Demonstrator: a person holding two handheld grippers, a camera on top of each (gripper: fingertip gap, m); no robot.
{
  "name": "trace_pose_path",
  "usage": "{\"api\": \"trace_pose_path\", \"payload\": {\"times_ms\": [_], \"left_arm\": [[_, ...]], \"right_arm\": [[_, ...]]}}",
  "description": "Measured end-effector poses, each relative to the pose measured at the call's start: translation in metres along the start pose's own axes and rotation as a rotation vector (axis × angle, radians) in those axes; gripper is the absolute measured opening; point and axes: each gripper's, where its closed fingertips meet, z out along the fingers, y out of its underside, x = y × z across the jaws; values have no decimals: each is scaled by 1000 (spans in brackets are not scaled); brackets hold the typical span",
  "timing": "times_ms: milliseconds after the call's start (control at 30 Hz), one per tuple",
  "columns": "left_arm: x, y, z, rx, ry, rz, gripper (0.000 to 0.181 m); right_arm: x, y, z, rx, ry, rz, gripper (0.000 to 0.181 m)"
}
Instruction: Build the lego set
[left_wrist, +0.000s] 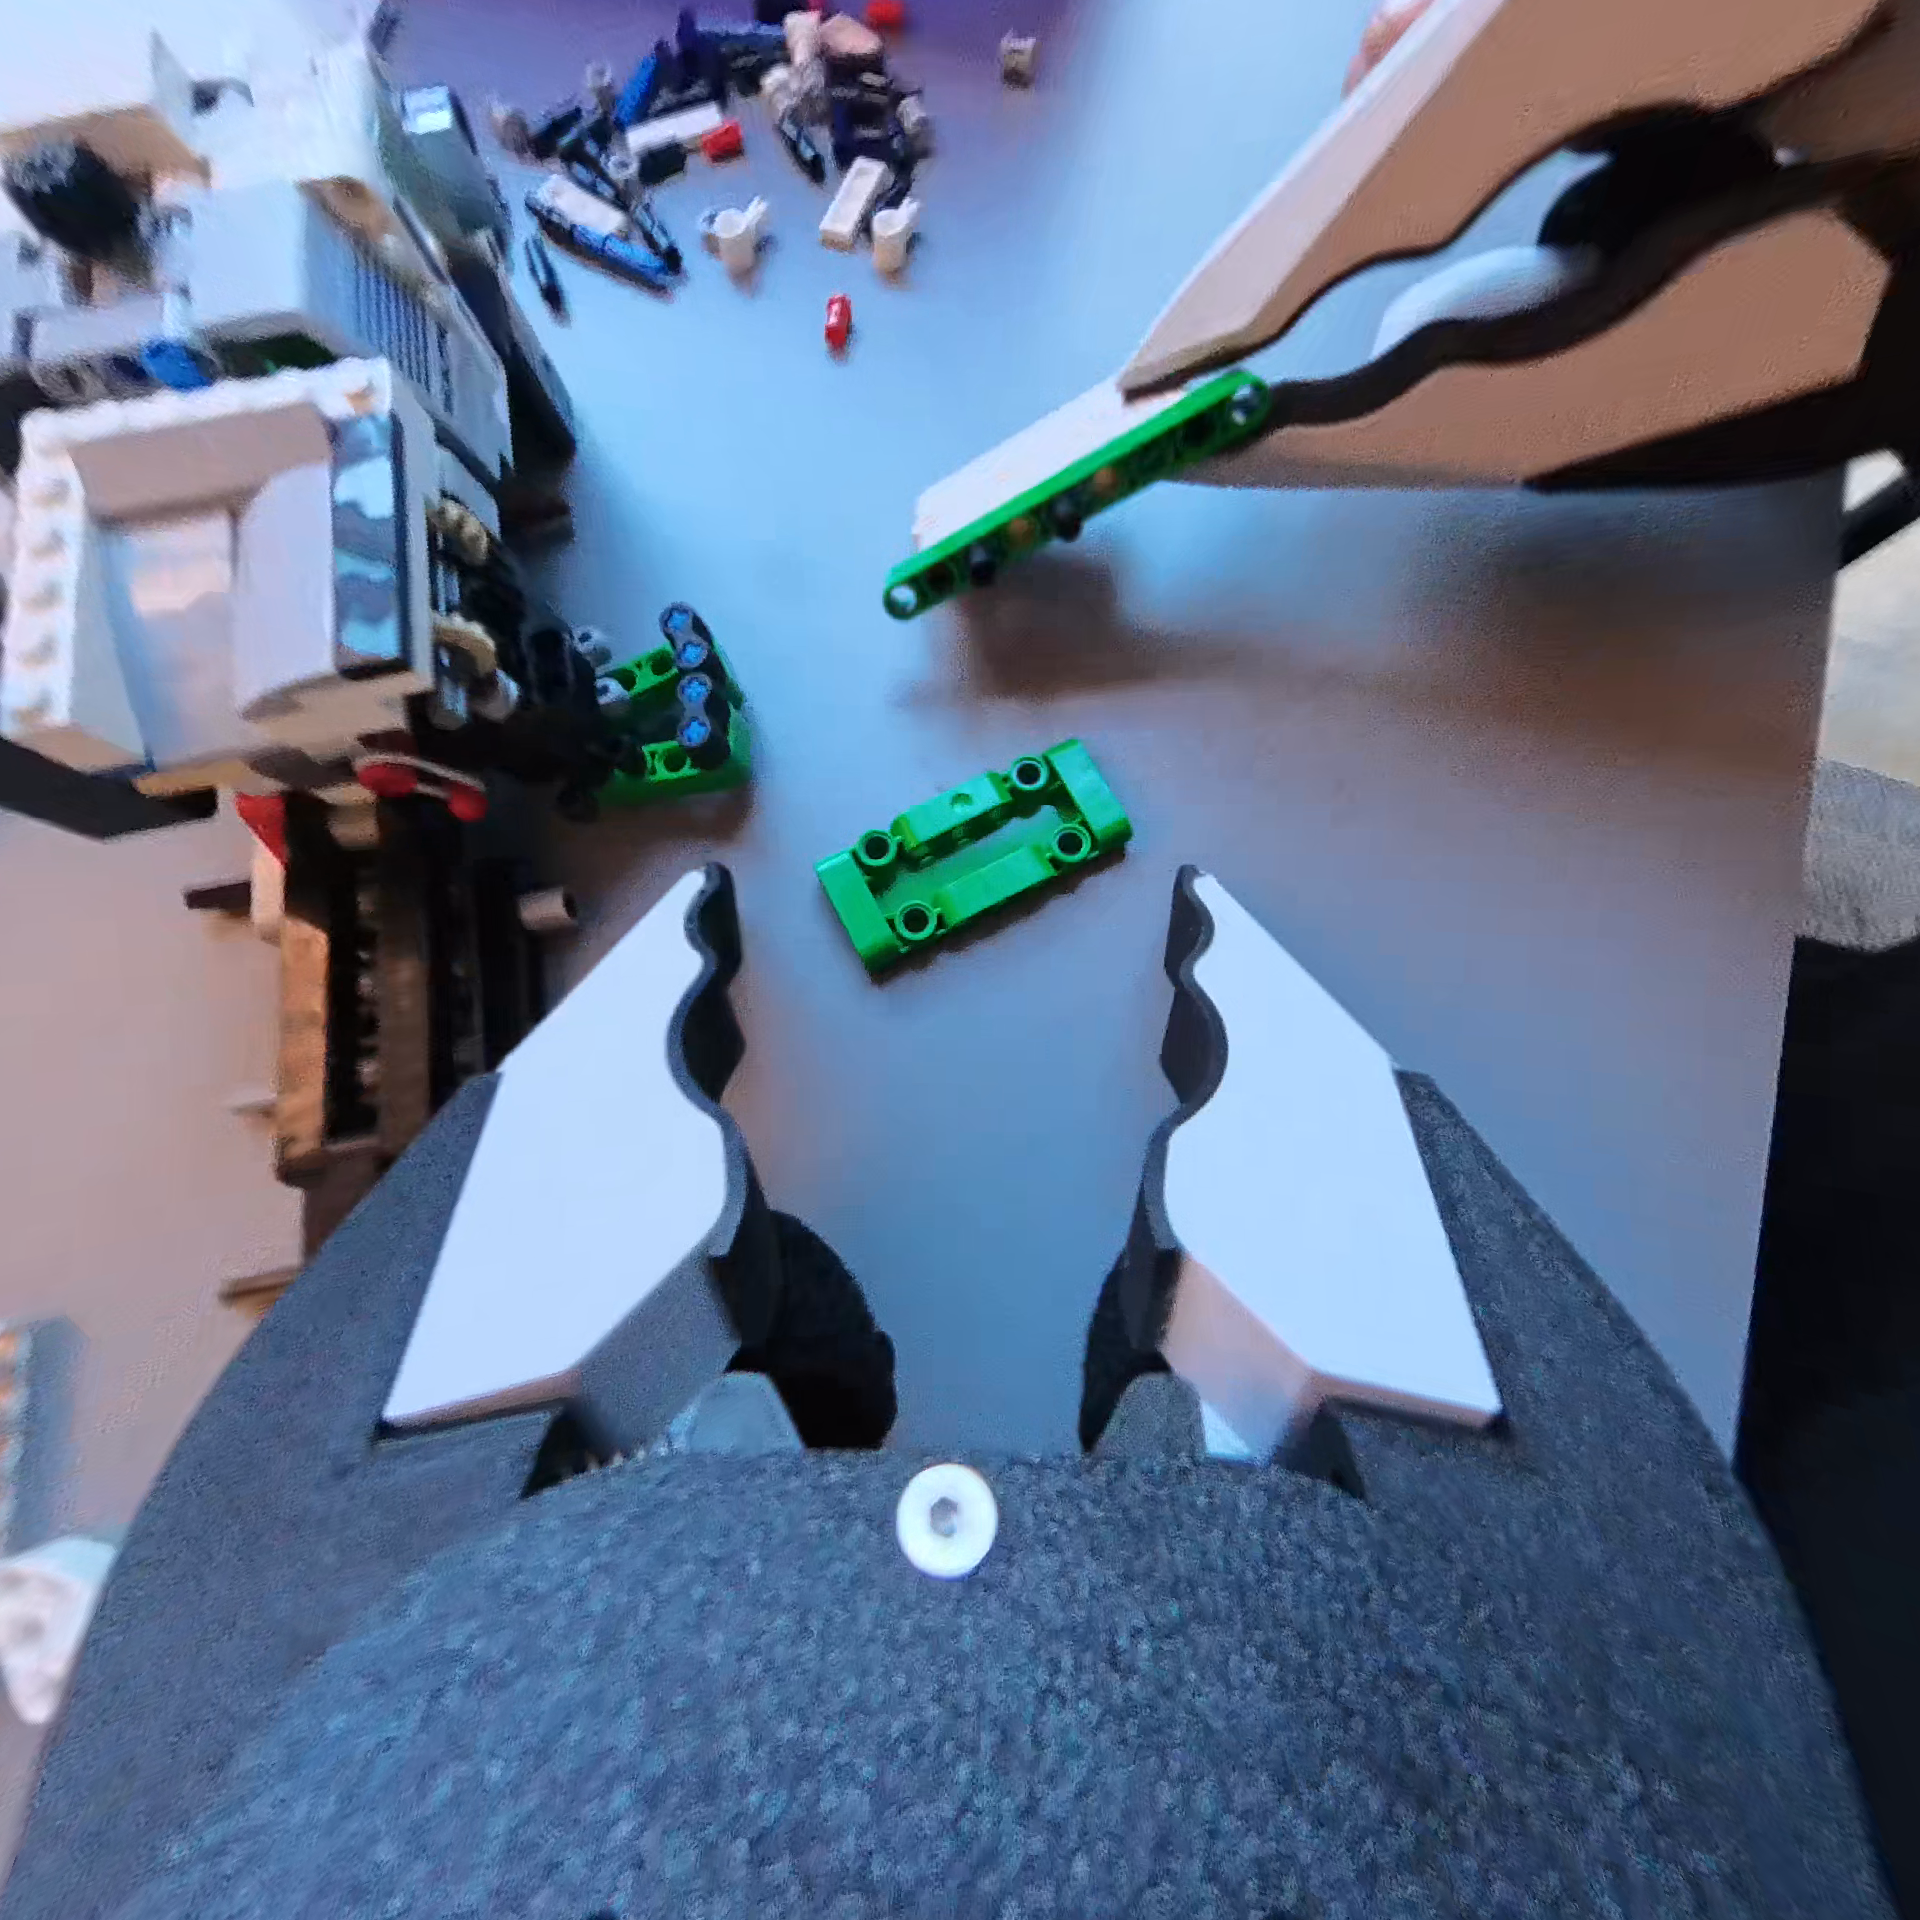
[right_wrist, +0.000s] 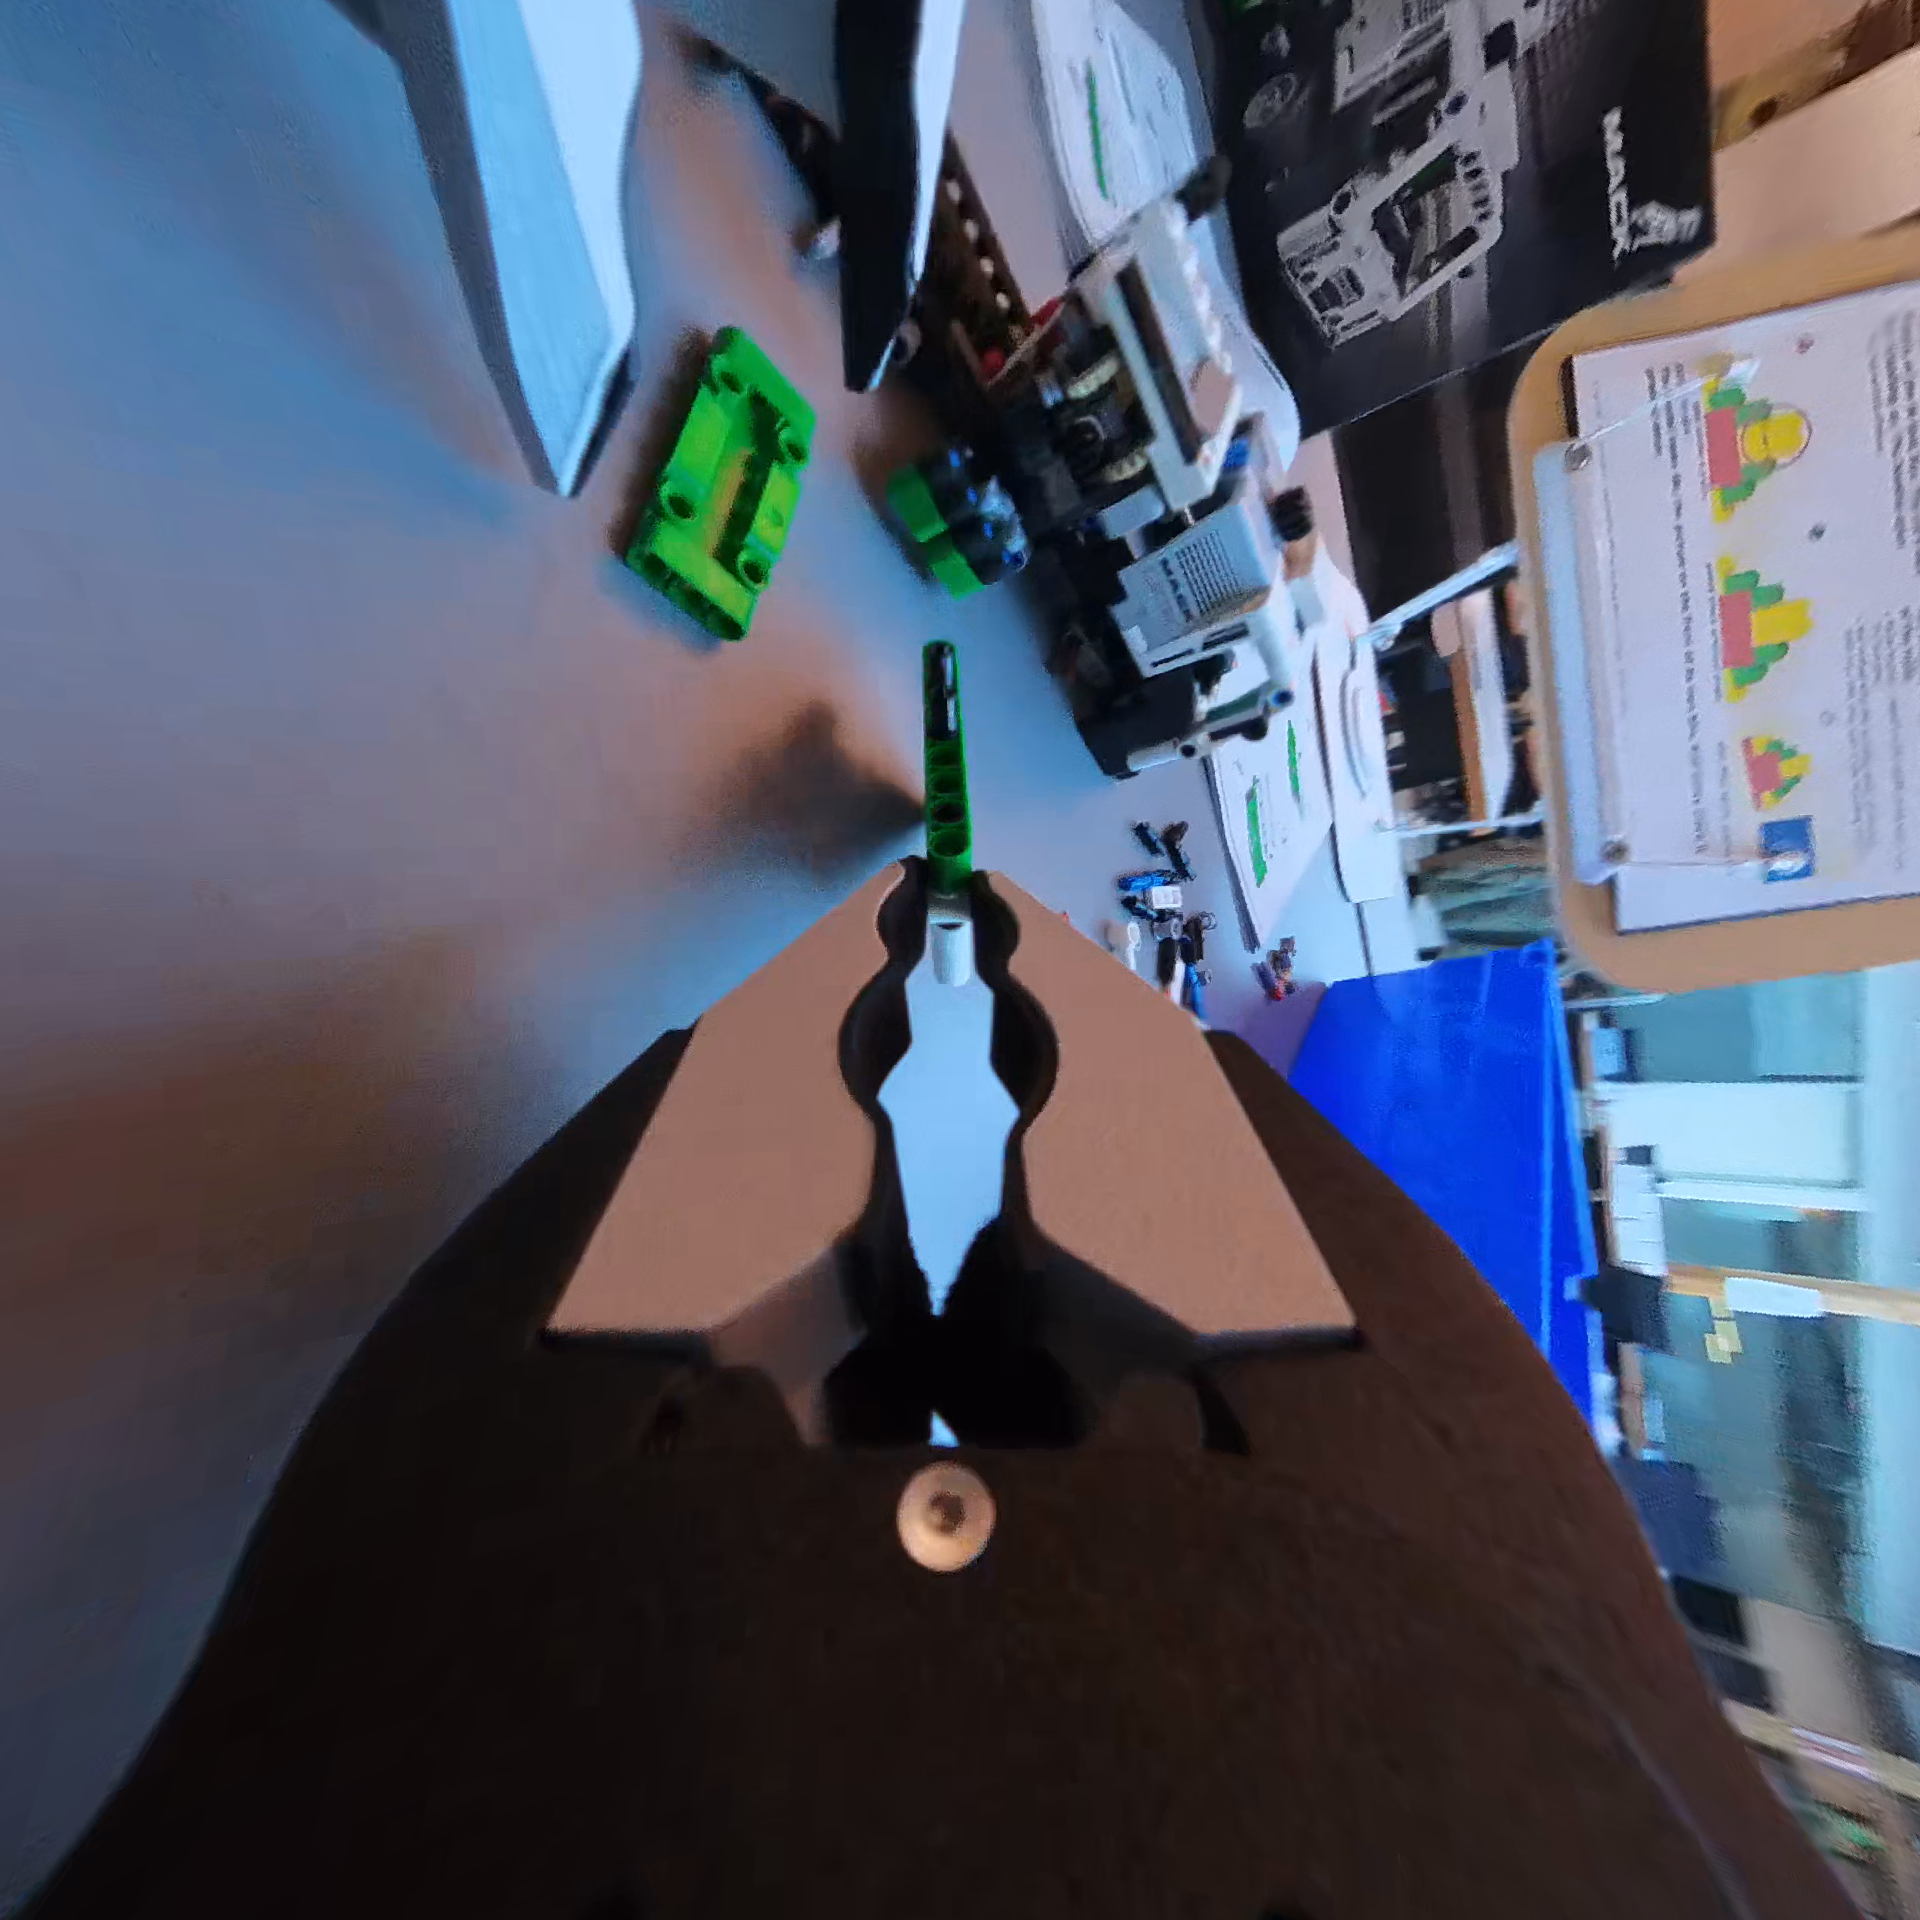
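My left gripper (left_wrist: 951, 883) is open and empty, just short of a green flat panel piece (left_wrist: 971, 857) lying on the table; the panel also shows in the right wrist view (right_wrist: 722, 483). My right gripper (right_wrist: 945, 878) is shut on a long green beam (right_wrist: 945, 769) with pins in its holes, holding it above the table. In the left wrist view the beam (left_wrist: 1070, 499) hangs at the upper right in that gripper. A white and black truck model (left_wrist: 343, 582) with a green end block (left_wrist: 686, 717) stands at the left.
A pile of loose small pieces (left_wrist: 727, 156) lies at the far side of the table. In the right wrist view a black instruction booklet (right_wrist: 1455, 177), a blue bin (right_wrist: 1444, 1122) and a wooden board with a printed sheet (right_wrist: 1745, 613) lie to the right. Some 9 cm of space lies between my two pairs of fingers.
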Motion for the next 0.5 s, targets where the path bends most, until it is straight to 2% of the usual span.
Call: {"api": "trace_pose_path", "payload": {"times_ms": [200, 333, 500], "left_arm": [[3, -4, 6, 0, -139, -91, 79], [10, -6, 11, -9, -108, -118, 61], [11, -5, 10, -12, -84, -116, 61]], "right_arm": [[-9, 0, 11, -9, 6, -60, 8], [-15, -1, 12, -10, -17, -8, 10], [-19, -5, 12, -32, -34, 5, 12]]}}
